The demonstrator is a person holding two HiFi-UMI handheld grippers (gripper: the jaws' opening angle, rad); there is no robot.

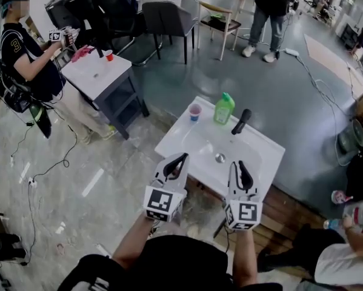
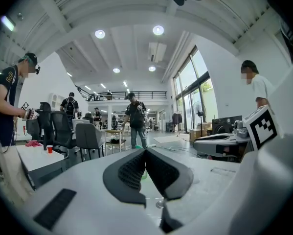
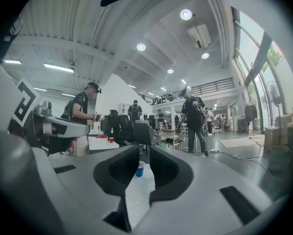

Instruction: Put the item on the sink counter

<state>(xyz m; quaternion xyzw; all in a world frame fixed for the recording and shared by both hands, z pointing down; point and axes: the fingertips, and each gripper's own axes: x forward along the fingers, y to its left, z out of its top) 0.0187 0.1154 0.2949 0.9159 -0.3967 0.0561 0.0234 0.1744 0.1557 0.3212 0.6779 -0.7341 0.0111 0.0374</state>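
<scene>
Standing at the rear of the sink counter (image 1: 172, 139), the cup (image 1: 195, 112) is judged light and crushable, best pinched gently mid-wall. The left gripper (image 1: 180, 160) is seen closed and empty, the right gripper (image 1: 242, 167) slightly parted and empty.

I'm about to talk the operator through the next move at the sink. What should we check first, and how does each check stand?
1. Is the left gripper free: ok, jaws together, nothing held.
2. Is the right gripper free: ok, jaws slightly apart, nothing between them.
3. Is the cup upright on the sink counter: ok.
4. Is the green bottle upright near the faucet: ok.
5. Is an item in hand to set down: not ok, neither gripper holds one.
</scene>
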